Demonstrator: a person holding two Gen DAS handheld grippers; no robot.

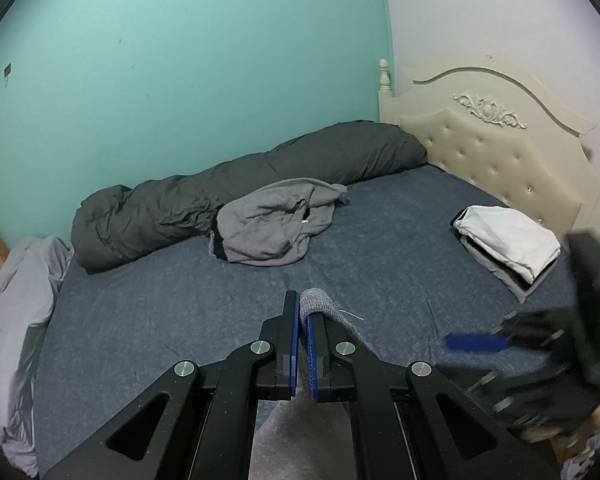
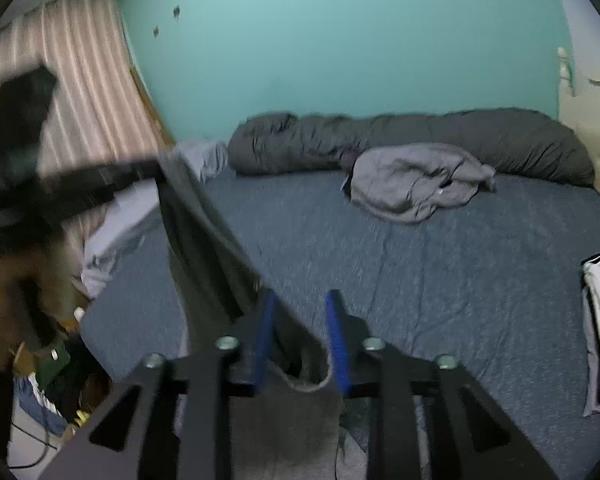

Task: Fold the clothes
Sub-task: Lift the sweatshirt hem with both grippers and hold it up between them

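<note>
My left gripper (image 1: 303, 312) is shut on the edge of a grey knit garment (image 1: 324, 304), held above the blue bed (image 1: 180, 304). In the right wrist view the same garment (image 2: 204, 240) hangs stretched from the left gripper (image 2: 156, 172) down to my right gripper (image 2: 300, 312). The right gripper's jaws stand apart, with the cloth's lower edge lying between them. The right gripper (image 1: 476, 340) shows blurred at the right of the left wrist view. A crumpled grey garment (image 1: 276, 220) lies on the bed further back.
A rolled dark grey duvet (image 1: 228, 196) lies along the teal wall. A stack of folded clothes (image 1: 508, 244) sits near the cream headboard (image 1: 500, 152). A pale sheet (image 1: 16, 312) hangs at the bed's left end. Curtains (image 2: 88, 92) and floor clutter (image 2: 56, 380) are at left.
</note>
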